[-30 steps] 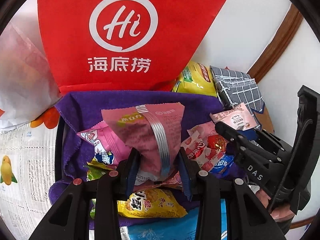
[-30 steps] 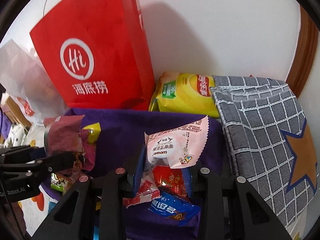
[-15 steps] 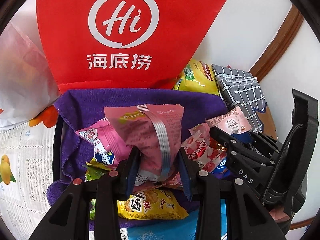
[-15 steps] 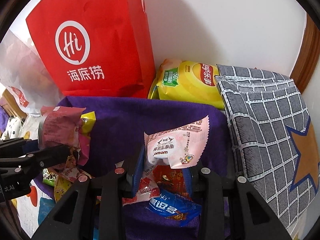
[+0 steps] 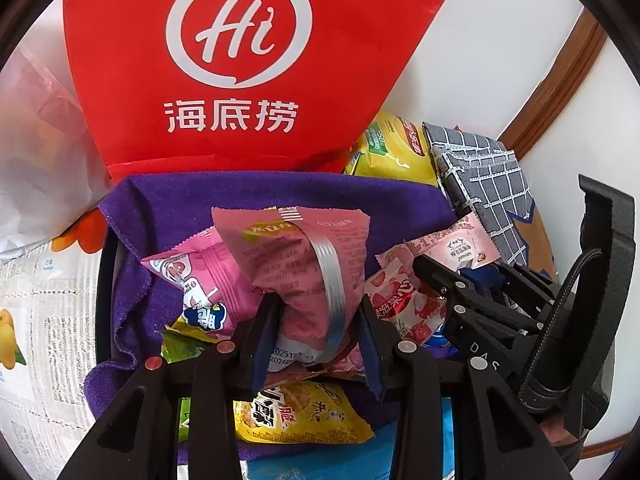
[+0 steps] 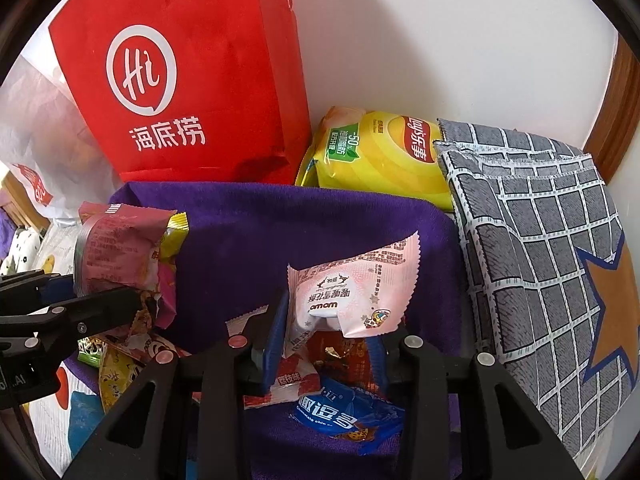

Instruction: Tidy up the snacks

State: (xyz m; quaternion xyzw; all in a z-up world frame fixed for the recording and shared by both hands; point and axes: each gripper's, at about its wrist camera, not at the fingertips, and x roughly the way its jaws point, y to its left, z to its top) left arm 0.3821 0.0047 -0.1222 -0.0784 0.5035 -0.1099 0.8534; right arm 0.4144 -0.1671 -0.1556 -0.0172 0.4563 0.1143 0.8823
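Observation:
My left gripper is shut on a dusky pink snack packet with a silver seam, held above a purple cloth strewn with snacks. My right gripper is shut on a pale pink "omom" packet, also above the cloth. The right gripper shows at the right of the left wrist view; the left one shows at the left of the right wrist view. On the cloth lie a pink packet, a yellow packet, a strawberry packet and a blue cookie packet.
A red "Hi" paper bag stands against the white wall behind the cloth. A yellow chips bag lies beside it. A grey checked cushion with an orange star is to the right. A white plastic bag is at the left.
Both grippers have edged forward toward the red bag and the wall, each still holding its packet. The right gripper has drawn closer to the left one.

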